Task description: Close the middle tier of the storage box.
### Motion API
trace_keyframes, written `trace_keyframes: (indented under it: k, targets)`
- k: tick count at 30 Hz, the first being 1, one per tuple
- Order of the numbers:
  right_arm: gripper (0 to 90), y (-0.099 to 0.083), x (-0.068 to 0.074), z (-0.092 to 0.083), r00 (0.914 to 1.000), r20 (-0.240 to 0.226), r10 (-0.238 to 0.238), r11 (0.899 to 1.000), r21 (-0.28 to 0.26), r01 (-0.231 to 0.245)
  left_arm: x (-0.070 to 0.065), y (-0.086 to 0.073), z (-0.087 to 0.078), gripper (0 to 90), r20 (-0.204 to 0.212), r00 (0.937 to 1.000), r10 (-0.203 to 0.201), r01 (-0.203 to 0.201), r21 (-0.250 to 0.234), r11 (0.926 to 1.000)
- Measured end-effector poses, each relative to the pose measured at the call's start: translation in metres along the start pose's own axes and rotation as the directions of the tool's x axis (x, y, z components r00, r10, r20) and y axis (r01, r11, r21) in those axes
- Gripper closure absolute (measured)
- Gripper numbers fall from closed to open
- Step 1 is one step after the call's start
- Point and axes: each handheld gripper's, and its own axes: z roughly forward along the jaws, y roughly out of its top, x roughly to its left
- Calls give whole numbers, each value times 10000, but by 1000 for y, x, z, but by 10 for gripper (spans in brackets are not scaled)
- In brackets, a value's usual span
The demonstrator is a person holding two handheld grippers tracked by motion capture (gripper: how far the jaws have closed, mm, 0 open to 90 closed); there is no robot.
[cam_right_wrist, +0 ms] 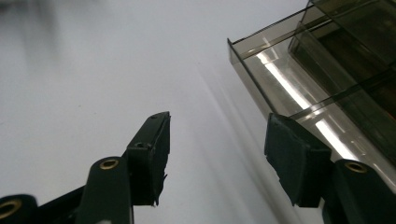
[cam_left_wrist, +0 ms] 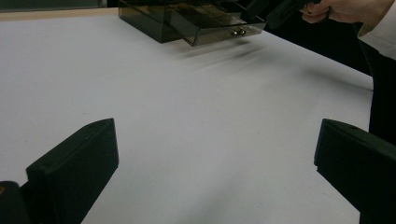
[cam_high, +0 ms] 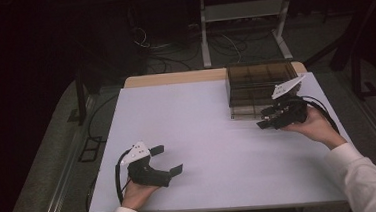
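We see a smoky, see-through plastic drawer box (cam_high: 255, 89) standing at the far right of the white table (cam_high: 204, 150), with its bottom drawer (cam_left_wrist: 219, 31) pulled part-way out toward us. A small round knob shows on the drawer's front in the left gripper view. The box sits just ahead of our right gripper (cam_high: 269, 118), and the open drawer's front lies right beside that gripper's tips.

In the right gripper view, one black jaw stands over the bare table and the other in front of the drawer's clear front wall (cam_right_wrist: 261, 84). There is a plain gap between the jaws and nothing sits in it, so we read this gripper as released and empty. Whether the jaw by the drawer touches the plastic, we cannot tell. Our right hand (cam_high: 315, 124) grips the tool from behind, and its cable loops back along the wrist.

Our left gripper (cam_high: 167, 160) rests low over the near left part of the table, well apart from the box, which lies far ahead and off to its right. Its jaws are spread wide with only white tabletop between them, so it too is released. Our left hand (cam_high: 136, 190) holds it, white sleeve at the table's near edge.
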Motion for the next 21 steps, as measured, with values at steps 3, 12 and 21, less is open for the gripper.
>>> trace_keyframes:
  k: [3,12,21]
  targets:
    - [397,-1,3,2,10000,-76,-33,10000,46,34,0,0,0,0,-13,10000,-5,5,-5,10000]
    - [397,-5,10,9,9994,-266,-199,9997,163,204,0,0,0,0,-2,10000,6,-6,2,10000]
    - [478,-10,9,13,9984,-543,-178,9985,508,206,0,0,0,0,-3,10000,-15,15,-11,10000]
